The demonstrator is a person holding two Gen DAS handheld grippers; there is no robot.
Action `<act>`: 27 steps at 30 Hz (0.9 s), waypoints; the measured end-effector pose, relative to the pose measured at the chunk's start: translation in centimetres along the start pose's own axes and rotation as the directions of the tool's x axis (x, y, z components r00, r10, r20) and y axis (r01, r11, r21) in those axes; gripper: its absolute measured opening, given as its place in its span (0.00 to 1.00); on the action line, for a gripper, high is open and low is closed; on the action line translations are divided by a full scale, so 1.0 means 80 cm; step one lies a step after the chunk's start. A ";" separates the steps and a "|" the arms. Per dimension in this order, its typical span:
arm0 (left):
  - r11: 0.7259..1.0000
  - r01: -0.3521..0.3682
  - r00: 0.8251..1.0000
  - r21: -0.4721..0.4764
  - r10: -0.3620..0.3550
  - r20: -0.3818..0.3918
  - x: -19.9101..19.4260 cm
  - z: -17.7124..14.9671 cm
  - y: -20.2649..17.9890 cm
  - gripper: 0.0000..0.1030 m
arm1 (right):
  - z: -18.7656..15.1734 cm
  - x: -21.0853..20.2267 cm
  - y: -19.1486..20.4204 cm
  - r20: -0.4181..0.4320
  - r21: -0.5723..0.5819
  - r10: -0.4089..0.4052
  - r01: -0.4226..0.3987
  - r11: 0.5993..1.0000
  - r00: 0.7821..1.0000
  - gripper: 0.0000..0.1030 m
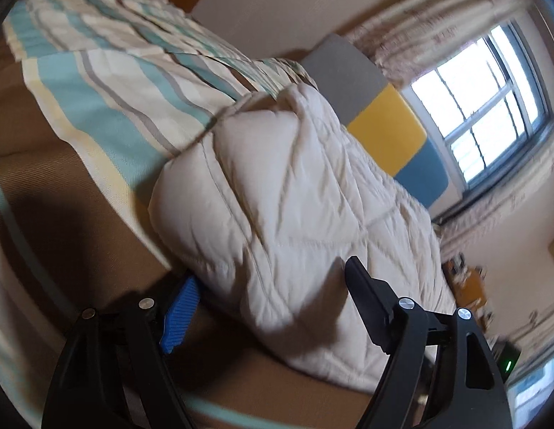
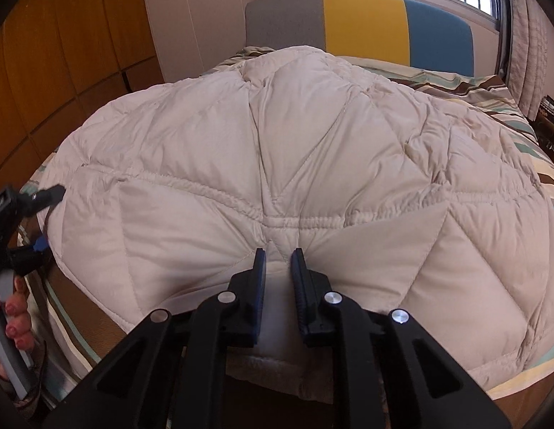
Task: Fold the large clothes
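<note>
Padding made the cream quilted coat (image 2: 277, 150) look light, soft and springy, so it would likely slump and puff back rather than crease; the hem and stitched seams seemed the surest places to take hold. It lay spread across the foot end of the bed (image 2: 520, 132), on a striped cover (image 1: 98, 100).

At the near hem, just below the gathered waist seam, the right gripper (image 2: 278, 261) had its fingers drawn close, pinching a small ridge of fabric. The left gripper (image 1: 266, 286) stood at the coat's left edge with its fingers spread wide around the puffy bulk, apparently not yet squeezing it.

Beyond the bed stood a headboard (image 2: 362, 21) in grey, yellow and blue panels, a bright window (image 1: 491, 100) with curtains, and wooden wardrobe doors (image 2: 62, 71).
</note>
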State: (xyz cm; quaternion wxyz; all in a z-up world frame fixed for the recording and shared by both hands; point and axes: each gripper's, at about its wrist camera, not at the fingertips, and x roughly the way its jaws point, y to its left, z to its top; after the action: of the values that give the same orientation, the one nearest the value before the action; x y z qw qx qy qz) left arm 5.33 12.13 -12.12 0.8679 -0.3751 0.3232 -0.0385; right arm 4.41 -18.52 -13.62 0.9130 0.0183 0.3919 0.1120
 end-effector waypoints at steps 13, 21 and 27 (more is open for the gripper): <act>0.993 0.067 0.994 -0.099 -0.057 0.093 -0.014 0.007 -0.010 0.23 | -0.010 -0.003 0.002 0.017 0.007 -0.006 0.006 1.000 1.000 0.14; 0.967 0.123 0.965 0.222 -0.168 0.201 -0.055 0.005 -0.106 0.22 | -0.011 -0.003 0.002 0.017 0.016 -0.005 0.004 1.000 1.000 0.14; 0.883 0.134 0.951 0.449 -0.243 0.194 -0.065 -0.014 -0.189 0.22 | -0.005 -0.010 -0.006 0.012 0.065 0.043 -0.044 0.997 0.999 0.16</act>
State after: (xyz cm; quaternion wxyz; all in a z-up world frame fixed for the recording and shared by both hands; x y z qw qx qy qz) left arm 3.24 2.24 0.30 0.9543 -0.2058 0.1591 -0.1473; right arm 3.71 -19.18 -13.40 0.9112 0.0572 0.3902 0.1190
